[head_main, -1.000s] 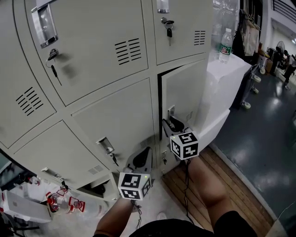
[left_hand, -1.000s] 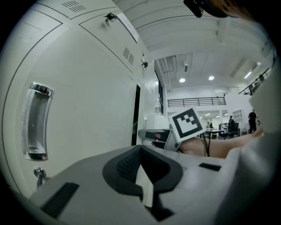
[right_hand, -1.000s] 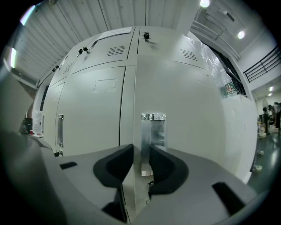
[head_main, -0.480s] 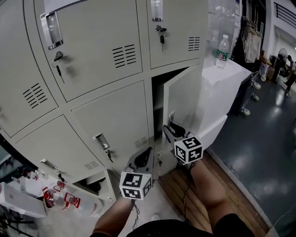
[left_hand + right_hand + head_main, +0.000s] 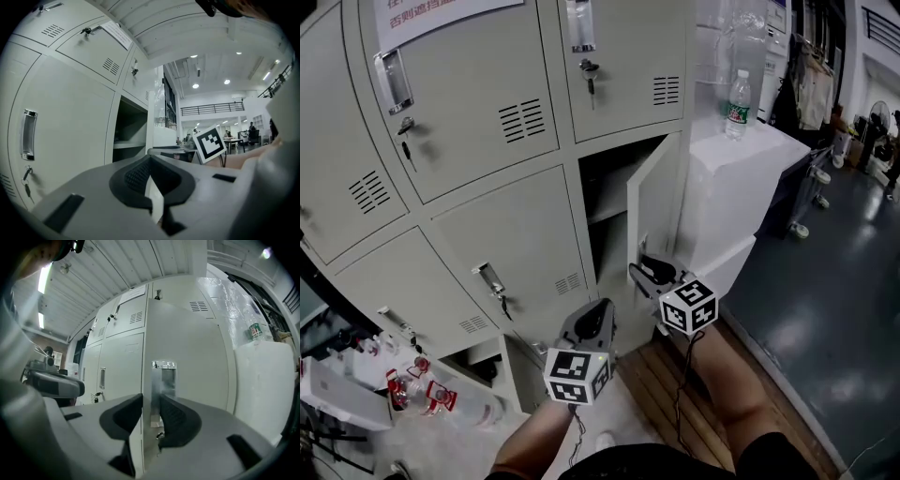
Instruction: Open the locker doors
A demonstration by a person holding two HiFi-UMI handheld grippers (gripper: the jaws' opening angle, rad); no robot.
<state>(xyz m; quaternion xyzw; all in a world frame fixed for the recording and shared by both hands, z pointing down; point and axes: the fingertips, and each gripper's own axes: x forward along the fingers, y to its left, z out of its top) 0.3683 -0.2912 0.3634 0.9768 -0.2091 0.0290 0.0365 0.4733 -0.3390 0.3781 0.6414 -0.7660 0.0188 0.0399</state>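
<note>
Clamps the right gripper (image 5: 649,272) on the free edge of the open locker door (image 5: 661,202), with narrow jaws pinching the metal sheet just under the shiny handle (image 5: 163,376). Sits at 5 o'clock of the bank of lockers (image 5: 487,112) in the head view. Leaves the door swung out toward 3 o'clock, baring a dark compartment (image 5: 605,187) with a shelf at its 9 o'clock side. Holds the left gripper (image 5: 592,314) at 7 o'clock of the right one, with jaws together on nothing and apart from every door. Faces closed doors from 9 to 12 o'clock, some with keys (image 5: 591,80) hanging in the locks. Has a plastic bottle (image 5: 736,92) upright on a white box (image 5: 741,178) at 1 o'clock of the open door, just beside the lockers.
</note>
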